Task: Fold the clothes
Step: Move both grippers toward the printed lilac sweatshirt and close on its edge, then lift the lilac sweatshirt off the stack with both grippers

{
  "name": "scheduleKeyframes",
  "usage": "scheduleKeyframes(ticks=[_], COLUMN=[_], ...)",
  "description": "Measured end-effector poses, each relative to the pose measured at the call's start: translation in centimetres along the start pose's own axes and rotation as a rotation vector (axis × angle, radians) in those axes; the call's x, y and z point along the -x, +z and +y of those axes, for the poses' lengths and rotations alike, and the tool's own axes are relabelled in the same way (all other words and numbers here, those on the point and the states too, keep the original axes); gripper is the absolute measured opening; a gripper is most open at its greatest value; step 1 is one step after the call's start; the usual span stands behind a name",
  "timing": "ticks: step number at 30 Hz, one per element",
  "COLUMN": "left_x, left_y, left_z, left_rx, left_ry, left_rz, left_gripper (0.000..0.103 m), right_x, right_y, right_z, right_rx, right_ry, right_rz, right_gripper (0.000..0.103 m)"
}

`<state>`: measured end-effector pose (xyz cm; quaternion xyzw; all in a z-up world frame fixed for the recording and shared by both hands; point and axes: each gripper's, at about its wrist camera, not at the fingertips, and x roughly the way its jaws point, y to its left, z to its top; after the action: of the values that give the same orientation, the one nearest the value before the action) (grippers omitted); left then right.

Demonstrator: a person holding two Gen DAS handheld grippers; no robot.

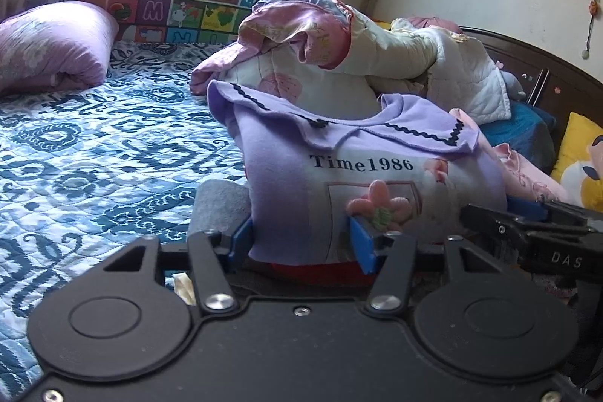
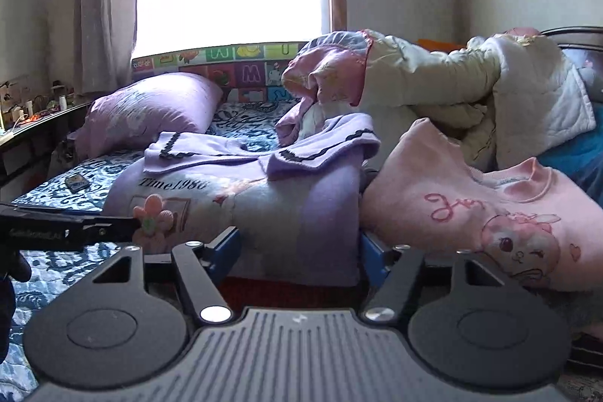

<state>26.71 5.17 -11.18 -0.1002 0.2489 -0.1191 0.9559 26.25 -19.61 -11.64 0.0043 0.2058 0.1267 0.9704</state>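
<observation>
A folded purple sweatshirt [image 1: 339,172] printed "Time1986", with a pink flower patch, lies on the bed; it also shows in the right wrist view [image 2: 264,206]. My left gripper [image 1: 301,243] has its blue fingers either side of the sweatshirt's near left edge, jaws apart. My right gripper [image 2: 297,251] has its fingers either side of the sweatshirt's near right edge, jaws apart. A folded pink sweatshirt [image 2: 490,213] with a bunny print lies right beside it. The right gripper's body [image 1: 535,232] shows at the right of the left wrist view.
A blue patterned quilt [image 1: 94,145] covers the bed. A rumpled pink and cream duvet [image 1: 339,44] is heaped behind the clothes. A purple pillow [image 1: 52,44] lies far left. A dark headboard [image 1: 527,63] and a yellow cushion [image 1: 576,153] stand at right. A small card [image 2: 77,181] lies on the quilt.
</observation>
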Motion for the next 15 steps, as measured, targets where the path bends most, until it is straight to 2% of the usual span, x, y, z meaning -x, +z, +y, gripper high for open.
scheduleKeyframes(ticks=[2,4,6,8,9,11,13,15], left_x=[-0.1,0.3,-0.2,-0.7,-0.9,-0.9,0.0,0.9], left_y=[0.2,0.2,0.4,0.3,0.2,0.1,0.1,0.2], left_z=[0.3,0.8,0.7,0.8,0.9,0.7,0.2,-0.2], left_rx=[0.009,0.027,0.029,0.047,0.056,0.061,0.032,0.016], left_ry=[-0.015,-0.011,-0.034,-0.070,-0.087,-0.100,-0.103,-0.112], left_rz=[0.004,-0.018,-0.009,0.004,0.011,0.013,0.003,-0.004], left_gripper=[0.055,0.066,0.071,0.071,0.053,0.046,0.032,0.026], right_x=[0.2,0.4,0.9,0.7,0.4,0.2,0.3,0.8], right_y=[0.2,0.3,0.1,-0.2,-0.2,-0.2,0.0,0.2], right_z=[-0.2,-0.7,-0.9,-0.8,-0.8,-0.7,-0.2,0.0], right_rx=[-0.013,-0.042,-0.061,-0.054,-0.053,-0.046,-0.014,0.009], right_ry=[0.002,0.008,0.013,0.013,0.017,0.022,0.024,0.033], right_rz=[0.006,0.012,0.015,0.028,0.040,0.052,0.058,0.057], right_gripper=[0.062,0.060,0.057,0.059,0.059,0.059,0.059,0.056])
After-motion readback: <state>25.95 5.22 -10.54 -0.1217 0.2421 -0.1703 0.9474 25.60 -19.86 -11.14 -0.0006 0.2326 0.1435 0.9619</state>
